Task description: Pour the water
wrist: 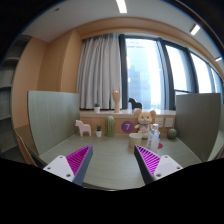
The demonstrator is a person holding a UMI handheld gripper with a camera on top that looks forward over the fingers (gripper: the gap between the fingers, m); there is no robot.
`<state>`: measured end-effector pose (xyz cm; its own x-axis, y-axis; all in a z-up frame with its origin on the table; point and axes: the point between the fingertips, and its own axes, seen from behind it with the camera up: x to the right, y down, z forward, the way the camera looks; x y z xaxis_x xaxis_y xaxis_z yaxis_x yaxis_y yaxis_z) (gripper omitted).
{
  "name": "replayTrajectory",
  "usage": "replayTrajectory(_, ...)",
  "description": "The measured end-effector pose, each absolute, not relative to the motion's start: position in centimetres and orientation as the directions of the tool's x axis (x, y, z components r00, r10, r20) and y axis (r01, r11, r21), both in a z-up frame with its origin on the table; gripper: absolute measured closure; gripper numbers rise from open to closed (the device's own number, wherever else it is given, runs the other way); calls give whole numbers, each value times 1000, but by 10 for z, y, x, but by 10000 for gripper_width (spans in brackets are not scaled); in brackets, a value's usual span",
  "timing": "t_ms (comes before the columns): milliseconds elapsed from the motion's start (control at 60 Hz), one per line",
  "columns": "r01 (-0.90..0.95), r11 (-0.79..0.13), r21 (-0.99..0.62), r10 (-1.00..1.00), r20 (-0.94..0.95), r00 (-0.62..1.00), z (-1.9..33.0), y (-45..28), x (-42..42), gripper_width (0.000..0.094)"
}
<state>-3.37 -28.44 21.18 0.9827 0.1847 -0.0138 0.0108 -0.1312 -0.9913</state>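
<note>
My gripper (pixel 112 166) is open and empty, its two magenta pads (pixel 72 163) spread wide above a grey-green table (pixel 110 160). Nothing stands between the fingers. At the table's far end, well beyond the fingers, stand small things: a white cup or pot (pixel 99 130), a green bottle-like thing (pixel 110 125), a purple item (pixel 126 127), a pale cup (pixel 134 144) and a doll figure (pixel 146 125). I cannot tell which of them holds water.
A pink toy animal (pixel 82 127) stands at the far left, a dark ball (pixel 171 133) at the far right. Grey partition panels (pixel 52 115) wall the table on both sides. Windows with a curtain (pixel 100 70) lie behind. A wooden chair edge (pixel 24 148) shows at left.
</note>
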Motion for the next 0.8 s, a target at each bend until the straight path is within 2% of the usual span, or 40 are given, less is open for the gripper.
replayTrajectory(117,37,-127,-991,151,17,988,182,-271,-5,80)
replayTrajectory(133,42,-133,-990,144,23,989,189,-277,-5,81)
replayTrajectory(150,51,-135,-990,134,33,990,170,-265,8,80)
replayTrajectory(217,69,-159,-985,92,55,994,142,-249,37,80)
replayTrajectory(350,43,-196,-980,17,41,999,108,-218,85,85)
replayTrajectory(550,5,-187,-982,-23,10,1000,100,-152,127,92)
replayTrajectory(800,3,-193,-981,-13,6,1000,98,-62,139,103)
